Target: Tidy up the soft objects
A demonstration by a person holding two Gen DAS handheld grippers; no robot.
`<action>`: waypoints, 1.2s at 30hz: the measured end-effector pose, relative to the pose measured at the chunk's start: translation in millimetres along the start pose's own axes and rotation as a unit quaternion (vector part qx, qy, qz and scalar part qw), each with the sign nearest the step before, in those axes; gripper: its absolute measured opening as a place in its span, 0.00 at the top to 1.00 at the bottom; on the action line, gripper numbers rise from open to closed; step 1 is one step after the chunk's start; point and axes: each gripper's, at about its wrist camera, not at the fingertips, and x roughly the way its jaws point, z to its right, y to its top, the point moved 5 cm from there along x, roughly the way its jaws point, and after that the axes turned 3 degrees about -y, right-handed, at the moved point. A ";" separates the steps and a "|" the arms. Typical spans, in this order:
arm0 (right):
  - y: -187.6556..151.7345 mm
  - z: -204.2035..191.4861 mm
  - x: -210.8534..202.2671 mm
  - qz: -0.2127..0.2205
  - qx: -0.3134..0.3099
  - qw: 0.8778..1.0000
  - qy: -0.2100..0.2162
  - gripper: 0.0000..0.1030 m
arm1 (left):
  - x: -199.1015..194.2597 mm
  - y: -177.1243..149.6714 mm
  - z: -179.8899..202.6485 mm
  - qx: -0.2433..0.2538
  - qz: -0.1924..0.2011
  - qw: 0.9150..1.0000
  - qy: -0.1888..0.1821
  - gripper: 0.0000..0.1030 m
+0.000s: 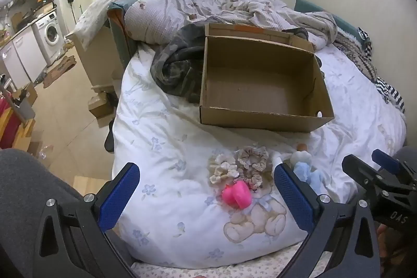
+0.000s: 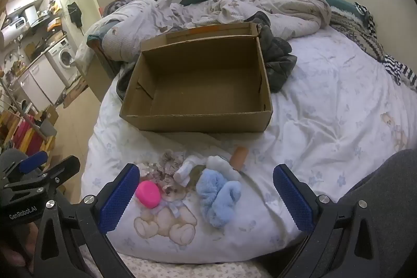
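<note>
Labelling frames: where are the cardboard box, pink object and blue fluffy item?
cardboard box (image 2: pixel 198 119): right wrist view, front wall.
pink object (image 2: pixel 148 193): right wrist view, top face.
blue fluffy item (image 2: pixel 217 196): right wrist view, middle.

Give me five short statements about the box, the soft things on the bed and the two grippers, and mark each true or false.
1. The cardboard box has nothing in it. True.
2. The pink item lies inside the box. False: it lies on the duvet, in front of the box.
3. The left gripper is open and holds nothing. True.
4. The right gripper is clamped on the fluffy blue item. False: its jaws stand wide, gripping nothing.
5. The scrunchies lie beyond the box. False: they lie on the near side, by the pink item.
</note>
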 end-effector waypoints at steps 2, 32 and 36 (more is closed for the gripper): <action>-0.2 0.1 0.3 -0.001 0.000 1.000 0.001 0.00 | -0.5 0.1 -0.3 -0.002 0.002 1.000 0.000 0.00; -2.7 1.0 2.2 -0.010 0.002 1.000 0.000 0.00 | -5.3 -1.3 5.7 0.010 0.009 1.000 0.005 0.00; -2.2 1.0 1.9 -0.011 0.002 1.000 0.000 0.00 | -5.4 -0.7 6.0 0.007 0.009 1.000 0.004 0.00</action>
